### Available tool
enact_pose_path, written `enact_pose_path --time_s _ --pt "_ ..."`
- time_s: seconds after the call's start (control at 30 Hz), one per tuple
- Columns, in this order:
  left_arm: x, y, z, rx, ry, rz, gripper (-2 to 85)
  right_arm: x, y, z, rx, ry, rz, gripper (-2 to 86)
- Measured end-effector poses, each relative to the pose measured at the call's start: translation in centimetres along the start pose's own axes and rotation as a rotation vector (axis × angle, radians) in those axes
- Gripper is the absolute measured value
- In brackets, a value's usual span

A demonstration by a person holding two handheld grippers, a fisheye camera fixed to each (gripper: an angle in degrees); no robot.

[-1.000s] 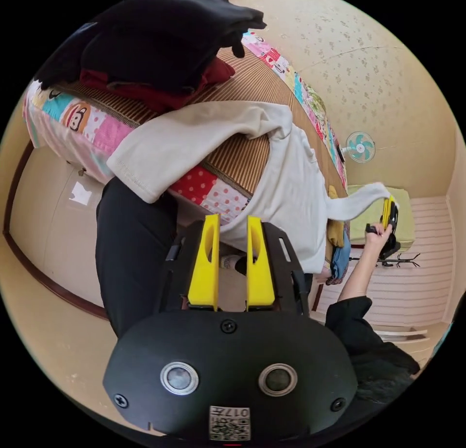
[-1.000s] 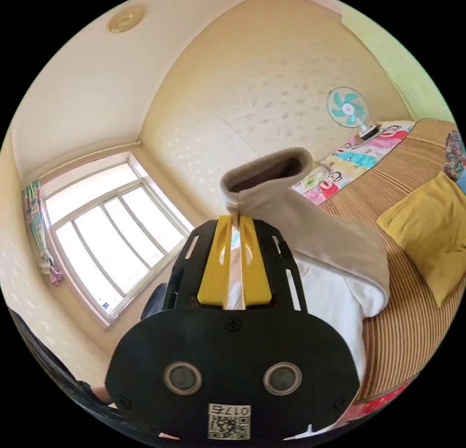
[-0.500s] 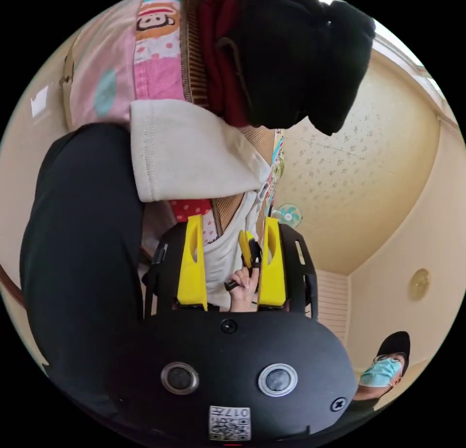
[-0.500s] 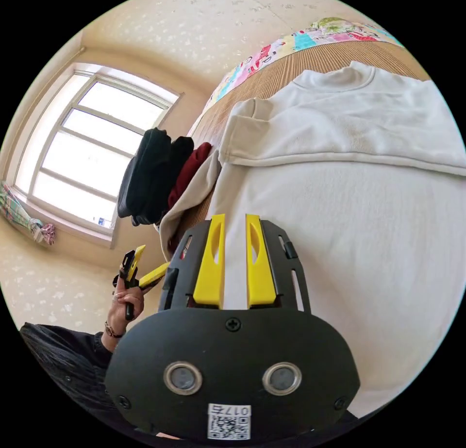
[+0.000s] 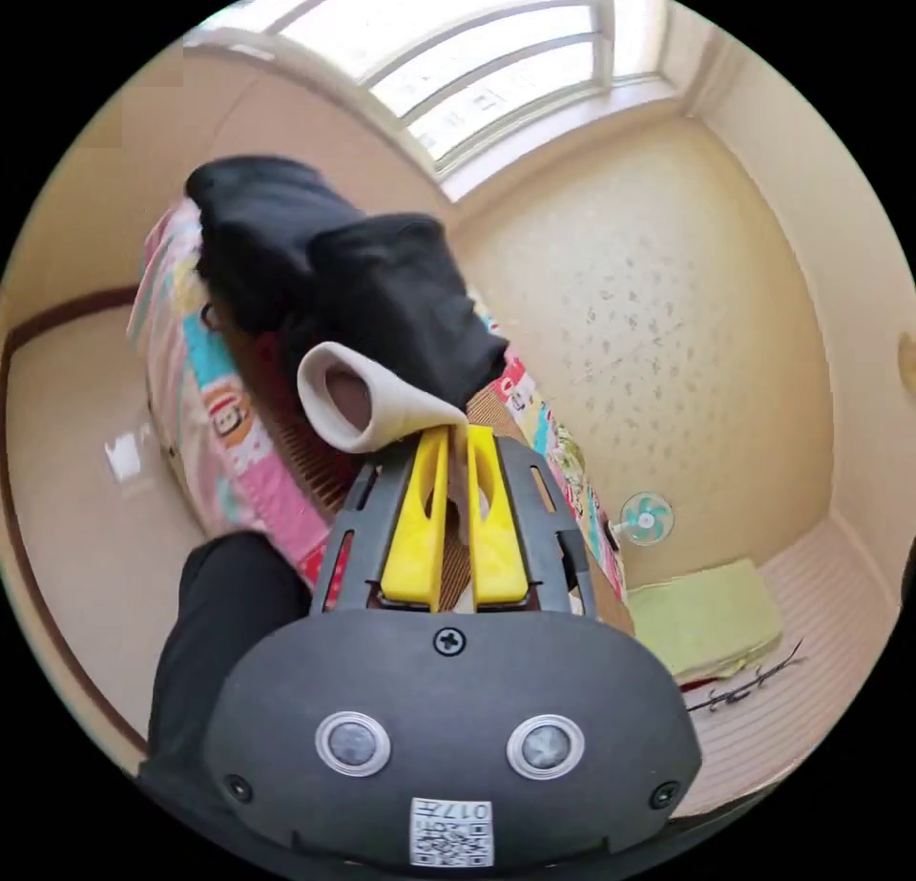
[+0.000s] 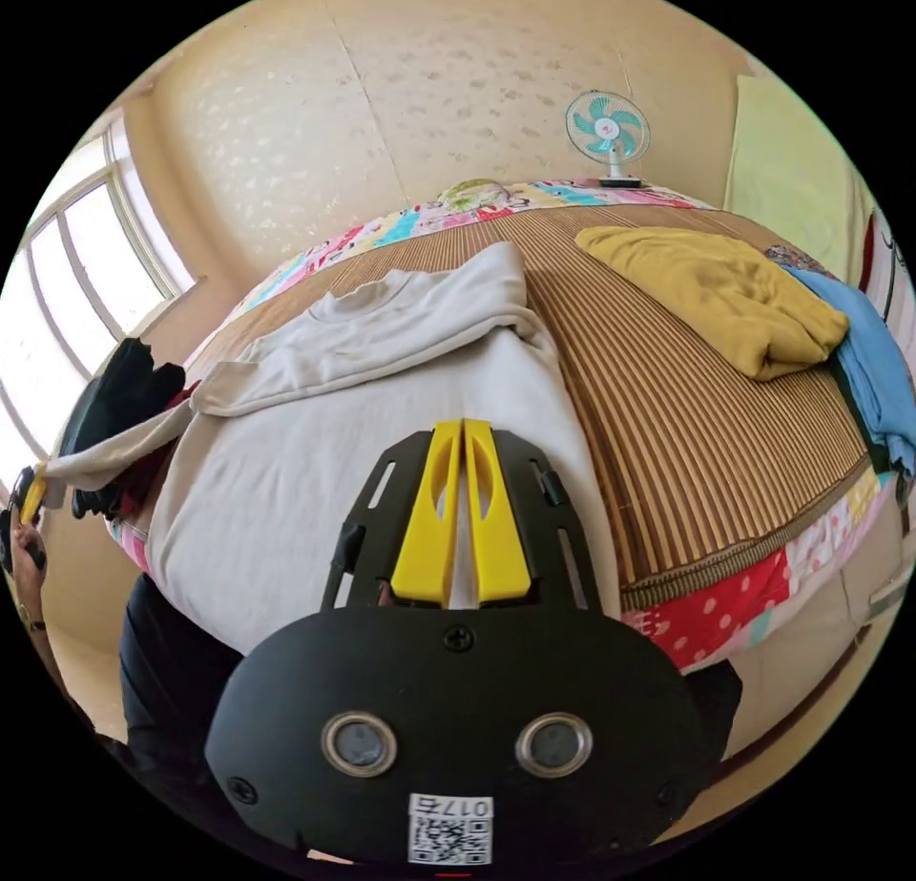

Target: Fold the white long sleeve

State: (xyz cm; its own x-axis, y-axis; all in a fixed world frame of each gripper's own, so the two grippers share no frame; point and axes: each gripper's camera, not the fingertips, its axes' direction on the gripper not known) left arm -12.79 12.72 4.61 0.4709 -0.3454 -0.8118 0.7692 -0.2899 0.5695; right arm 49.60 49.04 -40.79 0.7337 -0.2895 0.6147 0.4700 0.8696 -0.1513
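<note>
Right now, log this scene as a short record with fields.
garment: white long sleeve shirt spread on the striped mat, one sleeve folded across its chest
left gripper: shut on the sleeve cuff
right gripper: jaws together above the shirt body
nearby: yellow garment, blue garment, black clothes pile, fan

We identify a home bedroom: bed (image 6: 668,366) with clothes, fan (image 6: 608,129) at 1 o'clock, window (image 5: 477,70).

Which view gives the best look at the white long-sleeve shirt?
The right gripper view: the white long-sleeve shirt lies spread over the striped bed mat, one sleeve folded across. The left gripper view shows its cuff pinched in the left tool.
</note>
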Motion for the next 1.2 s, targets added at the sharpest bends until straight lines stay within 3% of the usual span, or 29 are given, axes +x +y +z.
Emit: enact_pose_path --time_s 0.17,0.3,0.4,0.5,0.6,0.73,0.83,0.9,0.97,1.1,1.2 --pt "18.6 4.3 6.7 0.028 0.202 0.512 3.9 -0.1 0.8 0.9 -0.01 -0.05 0.017 0.6" --pt "31.3 16.2 18.4 -0.256 0.397 0.771 4.4 1.5 1.3 1.4 -0.002 -0.174 0.058 0.5" --pt "34.9 27.6 27.2 -0.495 0.331 0.78 5.9 2.2 1.5 1.8 0.0 -0.238 0.079 0.5" --pt "34.1 36.5 31.2 -0.705 0.216 0.789 6.3 1.6 1.5 2.1 -0.002 -0.223 0.073 0.7" --pt "29.7 40.1 29.8 -0.719 0.136 0.824 6.6 1.2 1.1 2.5 -0.014 -0.212 0.073 1.2" --pt "22.8 38.0 26.9 -0.722 0.009 0.7 9.1 -0.2 -0.7 1.3 -0.15 -0.194 0.033 2.6" --pt "18.0 35.4 24.6 -0.658 -0.106 0.637 9.1 -1.6 -0.1 -1.9 -0.059 -0.146 -0.013 4.0" --pt "15.8 35.8 26.3 -0.728 -0.198 0.643 6.9 -2.8 0.0 -1.8 -0.088 -0.043 -0.049 3.4" --pt "15.5 36.7 29.1 -0.801 -0.272 0.668 5.6 -4.3 -1.1 2.5 -0.303 0.096 -0.099 3.0" --pt "20.0 37.2 35.3 -0.788 -0.406 0.72 3.2 -6.4 -5.4 5.5 -0.369 0.18 -0.111 2.6" --pt "22.4 36.5 41.2 -0.785 -0.391 0.718 2.0 -6.8 -10.1 9.0 -0.435 0.159 -0.11 2.8"
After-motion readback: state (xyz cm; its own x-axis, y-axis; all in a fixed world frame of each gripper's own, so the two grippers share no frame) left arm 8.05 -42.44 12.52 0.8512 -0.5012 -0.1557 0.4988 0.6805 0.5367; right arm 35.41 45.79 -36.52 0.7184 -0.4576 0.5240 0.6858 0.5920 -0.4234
